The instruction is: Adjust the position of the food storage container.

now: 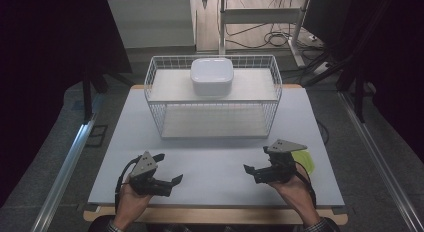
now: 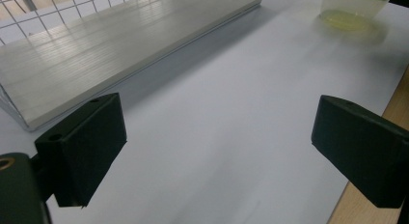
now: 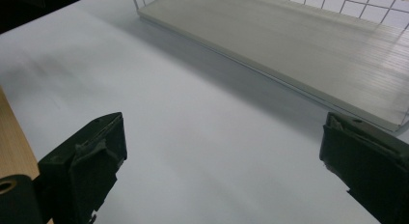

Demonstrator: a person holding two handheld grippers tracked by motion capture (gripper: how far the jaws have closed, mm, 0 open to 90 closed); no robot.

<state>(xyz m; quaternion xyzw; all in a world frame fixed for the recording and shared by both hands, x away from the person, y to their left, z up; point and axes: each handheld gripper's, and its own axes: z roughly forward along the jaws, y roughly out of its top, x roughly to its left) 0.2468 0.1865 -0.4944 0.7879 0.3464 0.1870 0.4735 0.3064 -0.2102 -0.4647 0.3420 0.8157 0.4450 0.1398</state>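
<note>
A: Both sets of jaws spread wide, gripping nothing. Left gripper point(image 1: 165, 184) and right gripper point(image 1: 256, 173) low over the table's point(image 1: 215, 157) near edge.

B: Target?

A: Probably the white box point(image 1: 211, 76), top shelf of the wire rack point(image 1: 272, 99), far edge. Alternatively the yellowish cup point(image 2: 354, 7), right edge.

B: Handling?

A: Box likely rigid, smooth, slippery; pinch across opposite sides.
</note>
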